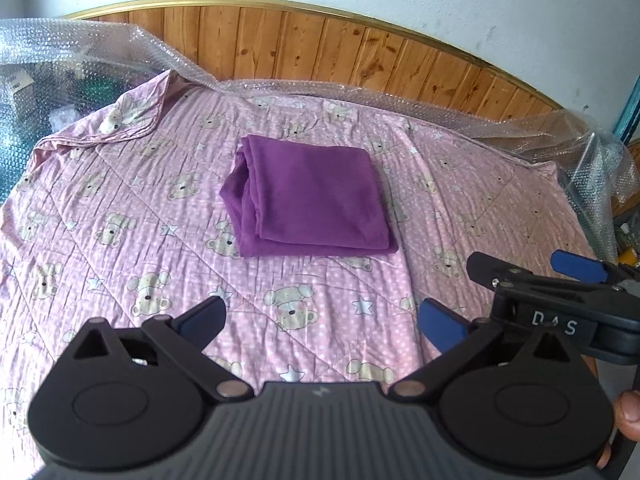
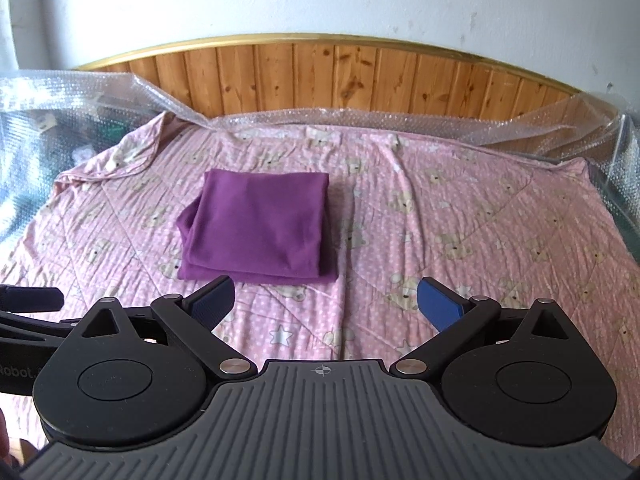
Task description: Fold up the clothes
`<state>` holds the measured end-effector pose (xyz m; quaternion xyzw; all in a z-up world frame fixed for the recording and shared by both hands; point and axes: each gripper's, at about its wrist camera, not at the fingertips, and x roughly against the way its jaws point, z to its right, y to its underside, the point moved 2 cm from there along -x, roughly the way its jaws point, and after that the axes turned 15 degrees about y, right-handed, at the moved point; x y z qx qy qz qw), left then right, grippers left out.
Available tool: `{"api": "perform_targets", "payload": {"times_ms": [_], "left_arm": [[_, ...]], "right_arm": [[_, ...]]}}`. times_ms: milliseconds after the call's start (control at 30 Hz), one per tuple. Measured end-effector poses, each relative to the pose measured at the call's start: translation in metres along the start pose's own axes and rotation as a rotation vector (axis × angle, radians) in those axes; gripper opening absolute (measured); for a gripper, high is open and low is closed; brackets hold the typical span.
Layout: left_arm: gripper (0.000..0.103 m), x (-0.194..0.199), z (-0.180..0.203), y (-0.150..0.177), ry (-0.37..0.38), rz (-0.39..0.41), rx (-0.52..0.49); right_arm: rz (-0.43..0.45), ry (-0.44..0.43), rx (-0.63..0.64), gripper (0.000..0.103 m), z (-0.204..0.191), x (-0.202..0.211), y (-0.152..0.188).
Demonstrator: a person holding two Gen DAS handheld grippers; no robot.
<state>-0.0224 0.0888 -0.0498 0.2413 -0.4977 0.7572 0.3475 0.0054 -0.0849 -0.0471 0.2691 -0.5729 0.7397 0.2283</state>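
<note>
Bedspread (image 1: 120,264) holds folded purple garment (image 1: 312,196).

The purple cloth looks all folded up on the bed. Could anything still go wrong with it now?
A few things might.

1. The folded purple cloth bulges loose along its left edge, so a nudge could spread the layers.
2. Both claws, left and right, are open and empty close by; reaching in again may snag the top layer.
3. The pink teddy-bear quilt beneath is wrinkled, so the stack could tilt if the quilt is tugged.
</note>
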Motion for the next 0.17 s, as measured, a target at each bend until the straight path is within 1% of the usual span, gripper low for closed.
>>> {"api": "perform_targets", "payload": {"times_ms": [167], "left_arm": [[0.103, 0.0011, -0.0007, 0.0000, -0.008, -0.004, -0.005]], "right_arm": [[-0.001, -0.008, 0.002, 0.099, 0.0016, -0.0015, 0.0021]]}}
